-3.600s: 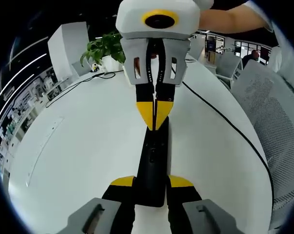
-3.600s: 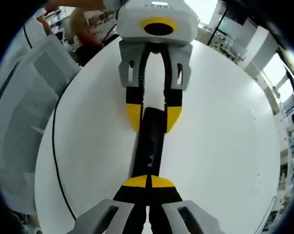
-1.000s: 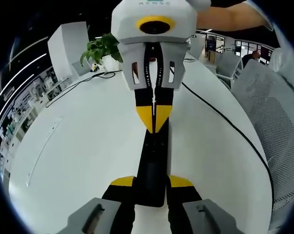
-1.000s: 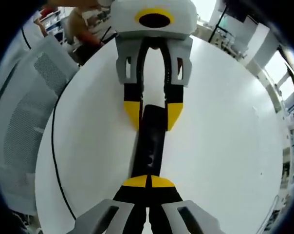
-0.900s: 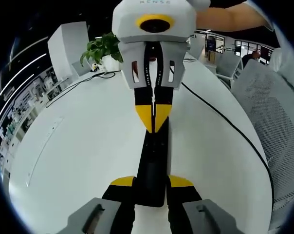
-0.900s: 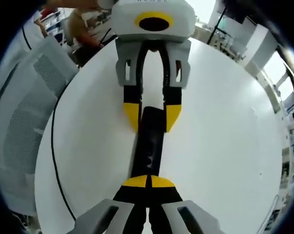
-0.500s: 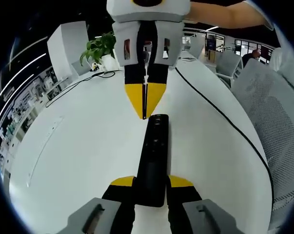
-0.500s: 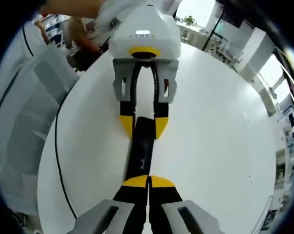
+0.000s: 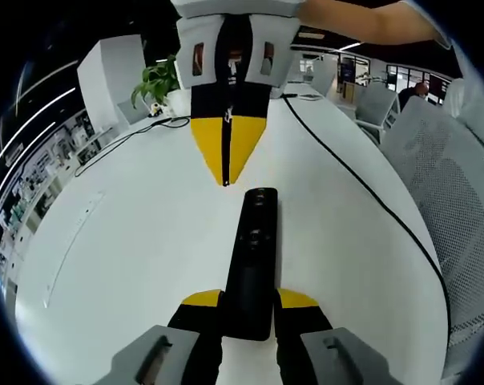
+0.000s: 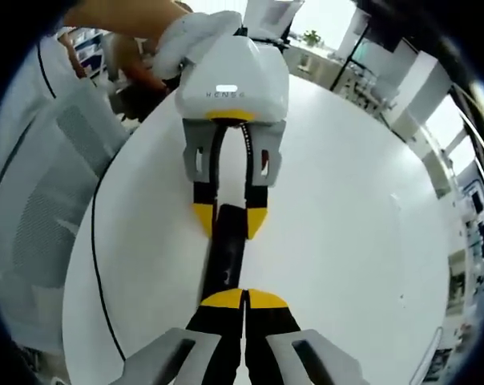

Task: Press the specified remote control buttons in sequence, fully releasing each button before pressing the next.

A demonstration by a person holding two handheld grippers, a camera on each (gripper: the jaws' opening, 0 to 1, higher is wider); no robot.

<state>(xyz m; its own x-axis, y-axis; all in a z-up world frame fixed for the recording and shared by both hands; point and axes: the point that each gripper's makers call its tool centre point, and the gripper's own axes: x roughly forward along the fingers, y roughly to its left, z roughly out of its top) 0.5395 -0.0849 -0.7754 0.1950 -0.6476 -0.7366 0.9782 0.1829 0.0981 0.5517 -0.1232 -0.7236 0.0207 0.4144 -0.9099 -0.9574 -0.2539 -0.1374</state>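
Left tool (image 9: 248,309) clamps the near end of the remote (image 9: 254,257) on the desk (image 9: 130,233). Right tool (image 9: 226,172), jaws closed, hovers off its far end, apparently clear.

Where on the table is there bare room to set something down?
The white table is bare between the remote control and the black cable, and between it and the potted plant. It is crowded along the remote, between the left gripper and right gripper.
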